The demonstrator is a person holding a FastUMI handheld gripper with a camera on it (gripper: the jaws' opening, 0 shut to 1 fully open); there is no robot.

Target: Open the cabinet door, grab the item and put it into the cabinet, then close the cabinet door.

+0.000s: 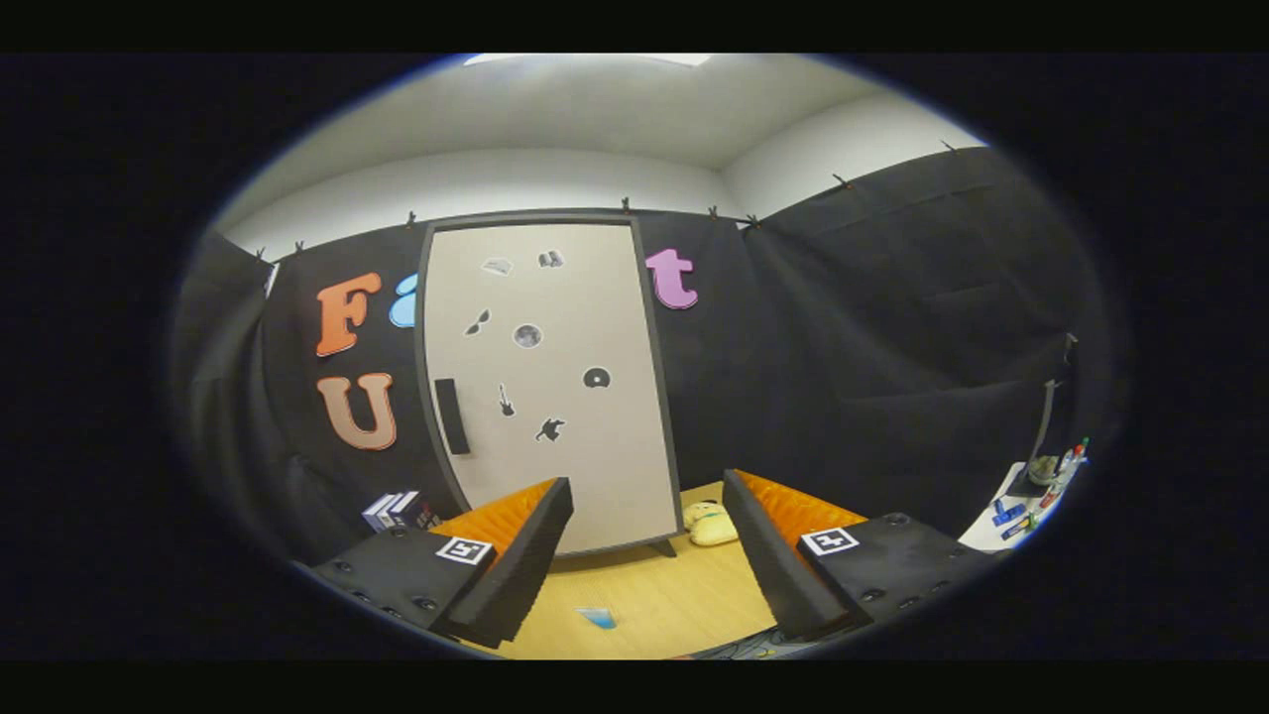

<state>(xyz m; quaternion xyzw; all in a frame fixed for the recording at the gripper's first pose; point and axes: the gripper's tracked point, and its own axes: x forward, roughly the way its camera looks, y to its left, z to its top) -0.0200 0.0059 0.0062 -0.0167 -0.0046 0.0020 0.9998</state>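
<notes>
Gripper view, jaws: the gripper (644,555) is held above the near part of the light wooden surface (634,595); its jaws stand wide apart and hold nothing.
Gripper view, cabinet: tall pale beige cabinet door with a dark frame (555,387), upright at the far side of the surface, beyond the fingers and slightly left of the gap between them; it appears closed.
Gripper view, handle: black upright bar handle (451,416) near the door's left edge, about mid-height; small dark stickers are scattered over the panel.
Gripper view, item: soft yellow plush toy (712,524) lying on the surface just right of the cabinet's foot, beyond the fingers and close to the right finger's inner face.
Gripper view, other things: small blue card (598,618) flat on the surface between the fingers; a stack of small boxes (399,510) far left, by the cabinet's base; a white side table with small clutter (1031,496) far right, well apart.
Stage, judged: door not yet opened; the toy is not grasped.
Risk, handle: the bar is thin and lies well left of the jaws' line; closing off-centre would likely pinch only its edge and slip.
Risk, door swing: hinge side cannot be told. If the door swings right, it may sweep the toy along or jam on it.
Risk, cabinet: it stands on small feet; a hard or skewed pull could drag or tip it.
Risk, toy: soft and low; a shallow grip may take only fabric and drop it.
</notes>
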